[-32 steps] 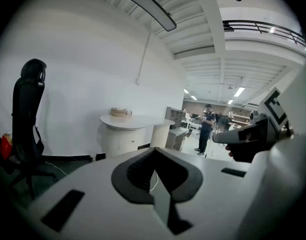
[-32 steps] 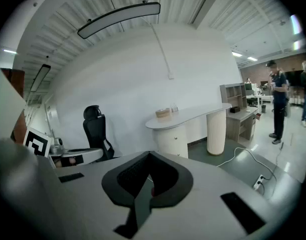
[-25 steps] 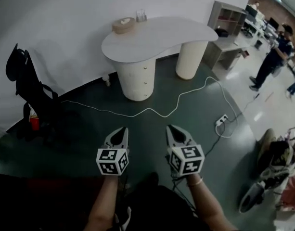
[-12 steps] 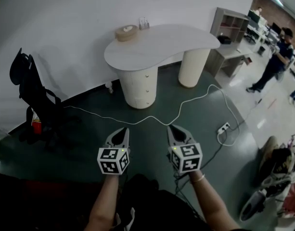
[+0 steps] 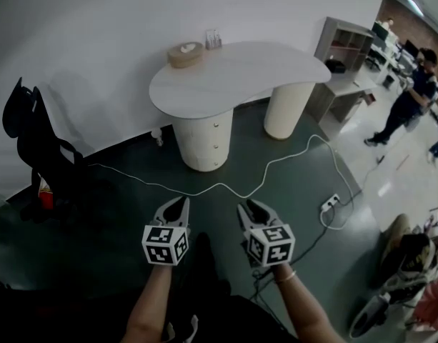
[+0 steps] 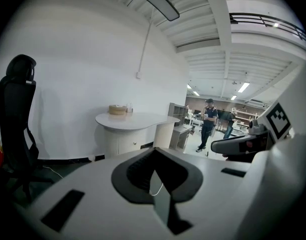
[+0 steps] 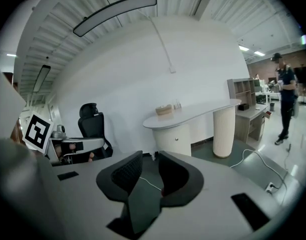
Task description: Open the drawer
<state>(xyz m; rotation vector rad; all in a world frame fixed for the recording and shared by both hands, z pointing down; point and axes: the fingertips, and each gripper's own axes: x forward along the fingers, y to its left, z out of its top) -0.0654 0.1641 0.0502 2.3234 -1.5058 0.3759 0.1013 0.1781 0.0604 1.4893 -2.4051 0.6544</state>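
A white desk point(image 5: 240, 70) stands by the wall on a round drawer pedestal point(image 5: 202, 138) with small knobs point(image 5: 216, 125) down its front. The pedestal point(image 6: 120, 141) also shows far ahead in the left gripper view, and it point(image 7: 176, 136) shows in the right gripper view too. Both grippers hover over the dark floor, well short of the desk. My left gripper point(image 5: 181, 201) is shut and holds nothing; its tips meet point(image 6: 153, 150). The jaws of my right gripper point(image 5: 249, 204) are opening, with only floor showing in the gap between them point(image 7: 150, 156).
A black office chair point(image 5: 33, 145) stands at the left wall. A white cable point(image 5: 276, 148) snakes across the floor to a power strip point(image 5: 329, 183). A basket point(image 5: 184, 53) sits on the desk. A column leg point(image 5: 286, 109), a shelf unit point(image 5: 344, 45) and a person point(image 5: 408, 98) are at the right.
Both grippers have shifted a little over the floor as the head view swung. The right jaws, shut before, now stand apart. The left jaws look unchanged.
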